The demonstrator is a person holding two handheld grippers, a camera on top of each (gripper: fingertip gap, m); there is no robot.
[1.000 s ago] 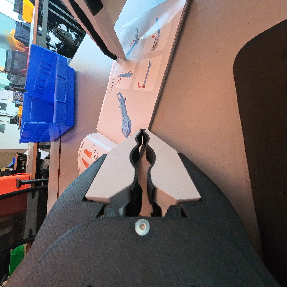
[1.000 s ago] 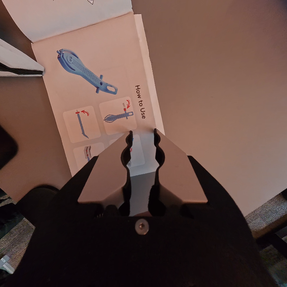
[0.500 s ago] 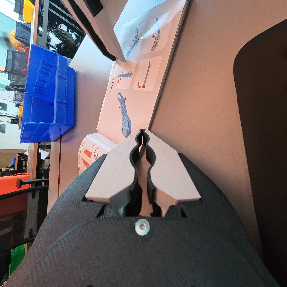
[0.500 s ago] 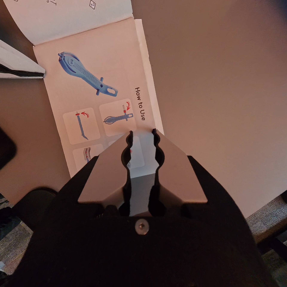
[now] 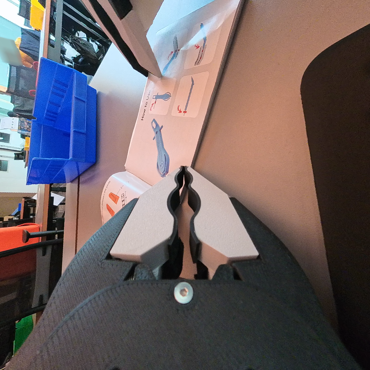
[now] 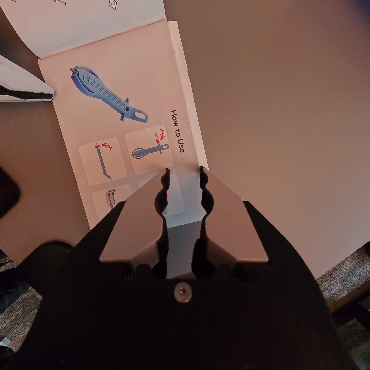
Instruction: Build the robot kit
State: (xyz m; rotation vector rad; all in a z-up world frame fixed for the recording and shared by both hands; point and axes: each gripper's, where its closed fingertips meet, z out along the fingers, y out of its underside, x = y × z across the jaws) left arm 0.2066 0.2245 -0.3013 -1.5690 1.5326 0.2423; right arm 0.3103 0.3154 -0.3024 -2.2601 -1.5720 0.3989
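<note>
A white instruction booklet (image 5: 170, 128) with blue tool drawings lies open on the tan table (image 5: 250, 140). My left gripper (image 5: 184, 168) is shut on the booklet's near edge, which runs between its grey fingers (image 5: 152, 220). In the right wrist view the booklet (image 6: 120, 112) lies below my right gripper (image 6: 184, 169), which is open and empty over the page's near right corner. A curled page (image 6: 80, 24) rises at the far end. The right gripper's finger (image 5: 128, 40) shows at the top of the left wrist view. The left gripper's finger (image 6: 20, 88) shows at the left edge of the right wrist view.
A blue plastic bin (image 5: 60, 124) stands on the table beyond the booklet. A black mat (image 5: 340, 180) lies to the other side. An orange object (image 5: 16, 250) and shelving lie past the table edge. Grey carpet (image 6: 344, 280) shows below the table's near edge. The left gripper's tips are roughly 15 cm from the right gripper's.
The right gripper has shifted very slightly over the booklet and its jaws stand a touch wider. The left gripper has not moved.
</note>
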